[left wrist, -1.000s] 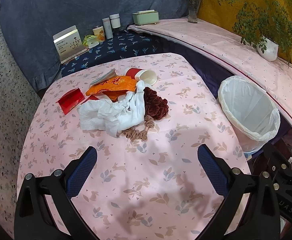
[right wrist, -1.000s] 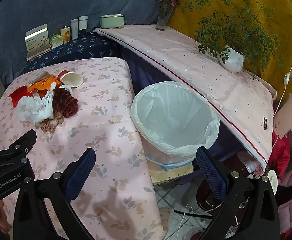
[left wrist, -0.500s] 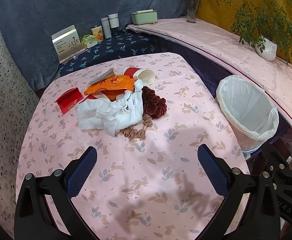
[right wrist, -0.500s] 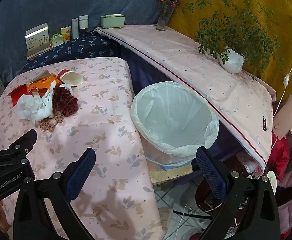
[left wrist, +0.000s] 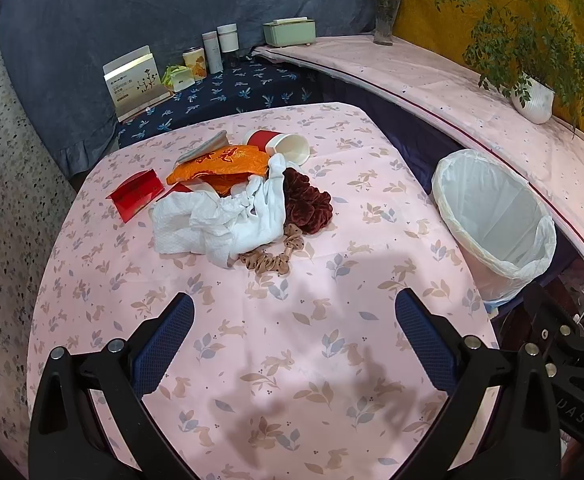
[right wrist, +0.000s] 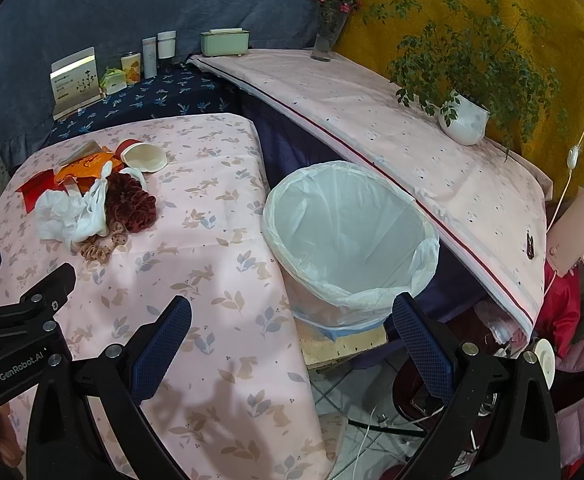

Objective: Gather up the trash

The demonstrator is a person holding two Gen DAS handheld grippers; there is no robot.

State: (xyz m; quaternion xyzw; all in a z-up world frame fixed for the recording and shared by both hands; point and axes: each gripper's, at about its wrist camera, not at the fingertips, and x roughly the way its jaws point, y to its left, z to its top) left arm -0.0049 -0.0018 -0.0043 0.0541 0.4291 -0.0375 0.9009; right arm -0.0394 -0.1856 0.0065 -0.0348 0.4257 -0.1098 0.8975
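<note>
A heap of trash lies on the pink rabbit-print table (left wrist: 292, 360): crumpled white tissue (left wrist: 215, 224), an orange wrapper (left wrist: 219, 162), a red paper cup (left wrist: 279, 145) on its side, a red packet (left wrist: 135, 196), a dark red scrunchie (left wrist: 306, 202) and a tan scrunchie (left wrist: 271, 258). A bin with a white liner (left wrist: 492, 220) stands off the table's right edge. My left gripper (left wrist: 294, 344) hovers open over the near table, short of the heap. My right gripper (right wrist: 292, 348) is open above the table edge, in front of the bin (right wrist: 348, 240). The heap (right wrist: 91, 204) lies far left.
Behind the table, a dark blue shelf holds a card box (left wrist: 135, 82), tins and bottles (left wrist: 213, 52). A long pink-covered ledge (right wrist: 372, 108) carries a green box (right wrist: 224, 42), a flower vase (right wrist: 326, 40) and a potted plant (right wrist: 464, 120). Cables and clutter lie on the floor at lower right.
Both views have crept back very slightly; the heap and the bin sit a touch farther away. Nothing on the table has moved, and both grippers stay open.
</note>
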